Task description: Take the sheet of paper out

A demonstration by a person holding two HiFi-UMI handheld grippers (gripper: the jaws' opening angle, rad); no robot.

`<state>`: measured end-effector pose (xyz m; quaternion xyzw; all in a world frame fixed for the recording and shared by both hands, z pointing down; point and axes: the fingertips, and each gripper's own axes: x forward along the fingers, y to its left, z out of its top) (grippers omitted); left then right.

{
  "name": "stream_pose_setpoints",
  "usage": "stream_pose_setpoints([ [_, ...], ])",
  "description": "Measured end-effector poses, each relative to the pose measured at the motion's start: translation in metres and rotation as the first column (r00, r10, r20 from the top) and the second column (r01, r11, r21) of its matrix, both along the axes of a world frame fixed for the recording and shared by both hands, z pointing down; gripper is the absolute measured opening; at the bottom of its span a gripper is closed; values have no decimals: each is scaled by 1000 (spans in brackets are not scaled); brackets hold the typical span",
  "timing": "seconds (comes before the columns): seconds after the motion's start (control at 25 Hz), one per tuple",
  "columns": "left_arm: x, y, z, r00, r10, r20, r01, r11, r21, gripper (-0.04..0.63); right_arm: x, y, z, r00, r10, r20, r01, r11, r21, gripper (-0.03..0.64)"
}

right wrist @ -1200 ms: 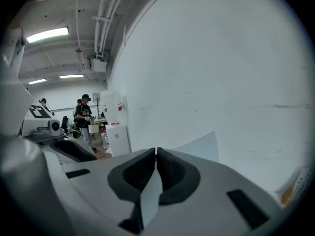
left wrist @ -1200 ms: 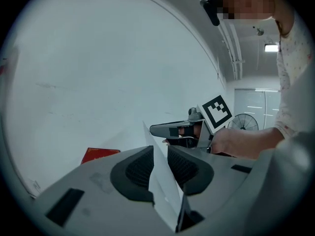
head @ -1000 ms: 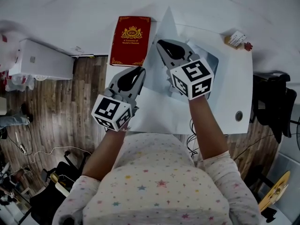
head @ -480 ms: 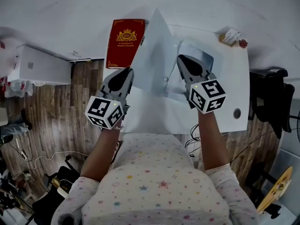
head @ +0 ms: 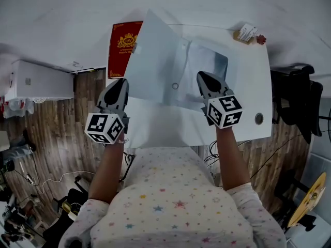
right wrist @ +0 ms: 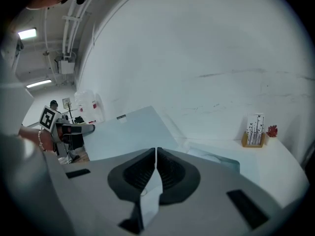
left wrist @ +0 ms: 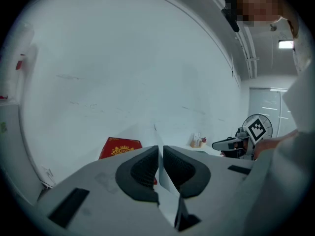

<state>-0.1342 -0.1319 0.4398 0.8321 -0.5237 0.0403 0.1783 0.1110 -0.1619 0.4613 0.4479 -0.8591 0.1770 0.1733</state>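
Nearest you, low in the head view, your left tongs [head: 120,82] is closed to a hairline on the edge of the folder's flap [head: 152,56]. It holds that broad pale-blue panel tilted up off the bench [head: 248,97] at centre-left of the frame. Your right tongs [head: 201,76], right of centre, is pinched just as tight on a thin pale leaf that runs down between its jaws in the right gripper view. This looks to be the near edge of the sheet of paper [right wrist: 150,193], though from here it could be the folder's lower leaf. The coming pull turns on this: the sheet sits in the folder's pocket [head: 209,61], directly ahead of the right tongs toward the upper middle of the frame. Its long axis runs away from you, so it should come out straight back toward your body. The right hand is the near one. The left tongs is well off to the side and serves only to keep the folder open. A snap stud [head: 175,86] shows on the flap between the two tongs. Farther off, a red book [head: 123,48] lies at upper left, partly behind the flap. A small card stand [head: 247,33] with a few cards in it sits at the bench's upper right corner.
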Motion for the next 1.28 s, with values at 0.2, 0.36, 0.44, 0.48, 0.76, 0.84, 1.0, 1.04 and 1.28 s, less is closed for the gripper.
stream_pose_setpoints([
  [0.2,-11,-1,11,999,-37,-1,37,999,-23,38,5,0,23,1000,22,1,-22,999,-40,12],
  [0.36,-19,-3,21,998,-63,4,63,997,-49,38,6,-6,38,1000,29,6,-29,997,-73,12],
  [0.44,-22,-4,26,997,-75,4,75,995,-62,38,5,-9,44,999,32,10,-31,996,-85,12],
  [0.48,-25,-4,28,997,-81,4,81,995,-66,38,4,-11,46,999,34,13,-32,996,-88,12],
  [0.76,-32,-5,36,994,-107,-1,107,991,-80,38,1,-33,58,999,53,11,-52,993,-104,12],
  [0.84,-34,-5,38,994,-112,-3,112,990,-85,40,0,-41,64,998,66,5,-65,991,-116,12],
  [1.0,-35,-5,41,993,-119,-7,118,989,-89,40,2,-61,76,992,124,-18,-125,982,-141,12],
  [1.04,-35,-5,41,993,-119,-8,118,989,-89,40,1,-65,79,990,136,-26,-138,980,-146,12],
  [1.28,-35,-4,42,993,-118,-14,116,989,-92,40,-8,-83,106,986,141,-90,-157,968,-195,49],
])
